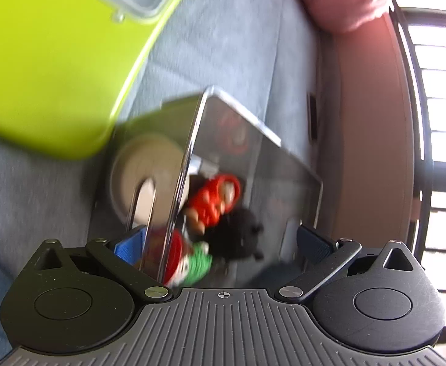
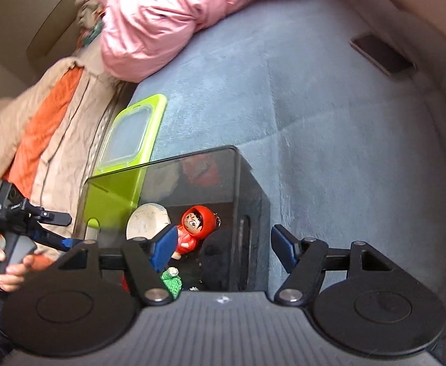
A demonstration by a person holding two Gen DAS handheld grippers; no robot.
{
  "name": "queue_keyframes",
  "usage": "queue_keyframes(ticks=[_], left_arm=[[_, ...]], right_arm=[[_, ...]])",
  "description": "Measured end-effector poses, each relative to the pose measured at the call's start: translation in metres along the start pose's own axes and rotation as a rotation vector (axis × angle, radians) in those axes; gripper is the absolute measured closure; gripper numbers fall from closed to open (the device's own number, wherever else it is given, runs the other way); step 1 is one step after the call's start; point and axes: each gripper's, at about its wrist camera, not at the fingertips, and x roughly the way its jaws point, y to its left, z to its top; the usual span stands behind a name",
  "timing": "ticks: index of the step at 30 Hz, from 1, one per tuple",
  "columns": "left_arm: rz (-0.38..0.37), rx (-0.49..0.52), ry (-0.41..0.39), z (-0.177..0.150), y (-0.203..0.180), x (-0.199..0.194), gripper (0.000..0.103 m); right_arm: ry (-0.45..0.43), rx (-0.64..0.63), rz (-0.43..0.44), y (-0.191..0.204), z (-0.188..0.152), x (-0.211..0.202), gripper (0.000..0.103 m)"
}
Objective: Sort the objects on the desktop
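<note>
Smoky-clear plastic box (image 2: 247,201) holds a red-hooded figurine (image 2: 197,224); both grippers' jaws stand apart, the left view somewhat blurred.

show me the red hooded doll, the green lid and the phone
red hooded doll (image 2: 196,220), right wrist view, on its face under the hood
green lid (image 2: 157,103), right wrist view, on its top green rim
phone (image 2: 382,55), right wrist view, on its dark screen

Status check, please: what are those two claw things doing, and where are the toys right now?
Left gripper open astride box wall. Right gripper open over clear box. Red-hooded doll and other toys inside. Green lid lies behind the box.
</note>
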Motion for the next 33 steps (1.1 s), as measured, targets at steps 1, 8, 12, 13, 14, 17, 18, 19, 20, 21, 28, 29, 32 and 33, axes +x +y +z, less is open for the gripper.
queue_keyframes(ticks=[1, 8, 12, 13, 14, 17, 18, 19, 20, 21, 28, 29, 32, 33], left_arm=[[0.004, 0.011, -0.016, 0.001, -0.002, 0.000, 0.002], [0.078, 0.014, -0.043, 0.003, 0.015, -0.010, 0.067], [0.077, 0.023, -0.043, 0.003, 0.017, -0.012, 0.067], [0.088, 0.040, -0.045, 0.003, 0.014, -0.011, 0.067], [0.104, 0.064, -0.048, 0.003, 0.010, -0.011, 0.067], [0.128, 0.103, -0.063, 0.003, 0.003, -0.009, 0.065], [0.131, 0.105, -0.069, 0.004, 0.002, -0.009, 0.063], [0.138, 0.110, -0.076, 0.006, -0.001, -0.010, 0.062], [0.148, 0.125, -0.083, 0.008, -0.004, -0.010, 0.062], [0.158, 0.146, -0.091, 0.010, -0.010, -0.010, 0.060], [0.197, 0.214, -0.141, 0.042, -0.037, -0.003, 0.052], [0.204, 0.225, -0.145, 0.045, -0.041, 0.000, 0.047], [0.215, 0.253, -0.157, 0.056, -0.048, 0.008, 0.044], [0.211, 0.248, -0.154, 0.060, -0.048, 0.011, 0.044]], right_arm=[[0.003, 0.015, 0.006, -0.005, -0.001, 0.004, 0.032], [0.057, 0.094, 0.164, -0.031, -0.009, 0.025, 0.033], [0.104, 0.135, 0.178, -0.041, -0.007, 0.049, 0.036], [0.124, 0.145, 0.199, -0.042, -0.007, 0.055, 0.048], [0.145, 0.155, 0.220, -0.043, -0.008, 0.060, 0.071], [0.134, 0.133, 0.204, -0.040, -0.012, 0.068, 0.080], [0.122, 0.117, 0.192, -0.037, -0.013, 0.068, 0.081], [0.108, 0.104, 0.185, -0.035, -0.013, 0.068, 0.081], [0.091, 0.095, 0.184, -0.032, -0.013, 0.067, 0.081], [0.077, 0.085, 0.183, -0.030, -0.012, 0.066, 0.081], [0.008, 0.041, 0.158, -0.022, 0.019, 0.065, 0.081], [-0.008, 0.036, 0.146, -0.020, 0.024, 0.067, 0.081], [-0.057, 0.022, 0.120, -0.016, 0.040, 0.074, 0.081], [-0.075, 0.017, 0.111, -0.016, 0.045, 0.076, 0.081]])
